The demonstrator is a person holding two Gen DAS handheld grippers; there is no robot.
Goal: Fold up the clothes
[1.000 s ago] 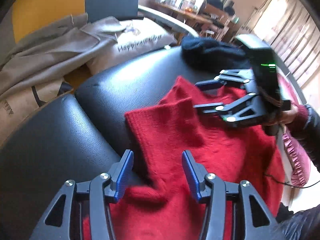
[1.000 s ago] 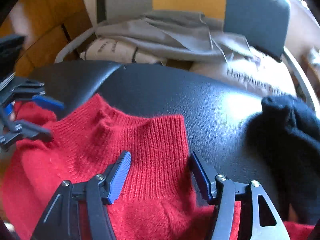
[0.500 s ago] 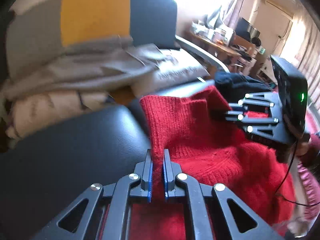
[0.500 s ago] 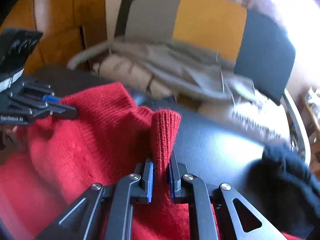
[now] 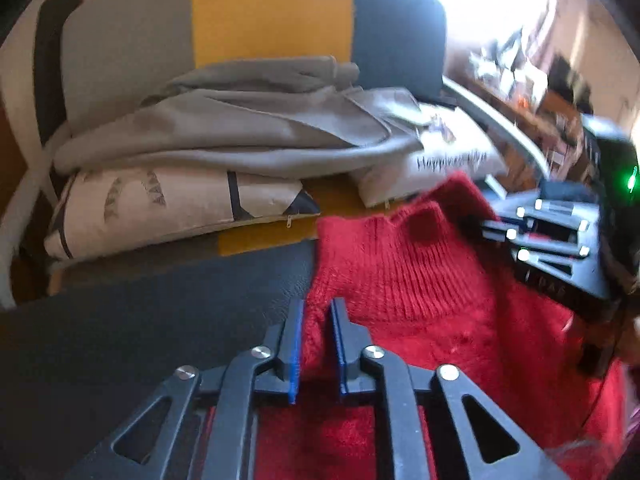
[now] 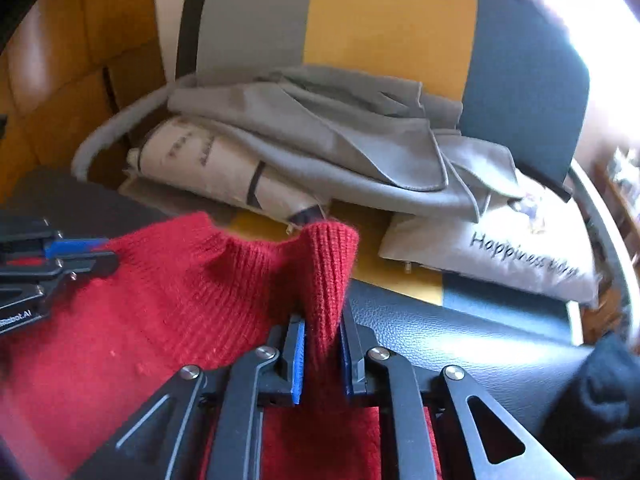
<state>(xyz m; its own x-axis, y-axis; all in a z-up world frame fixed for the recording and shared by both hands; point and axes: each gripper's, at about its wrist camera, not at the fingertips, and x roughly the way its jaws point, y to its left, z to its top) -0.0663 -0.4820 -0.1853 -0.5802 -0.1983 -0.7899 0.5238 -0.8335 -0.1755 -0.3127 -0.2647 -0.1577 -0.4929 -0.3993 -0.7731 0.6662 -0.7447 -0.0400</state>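
A red knitted sweater lies over a black leather seat, its ribbed edge lifted. My left gripper is shut on the left corner of that ribbed edge. My right gripper is shut on the right corner, which stands up as a fold above the jaws. In the left wrist view the right gripper shows at the right, pinching the sweater. In the right wrist view the left gripper shows at the left edge. The sweater hangs stretched between the two.
Behind the seat a grey garment lies on printed cushions against a grey, yellow and dark blue backrest. A dark garment lies at the right on the seat. A cluttered table stands far right.
Both grippers went from open over the flat sweater to shut on its ribbed edge. They have since lifted it and both views tilt up toward the backrest.
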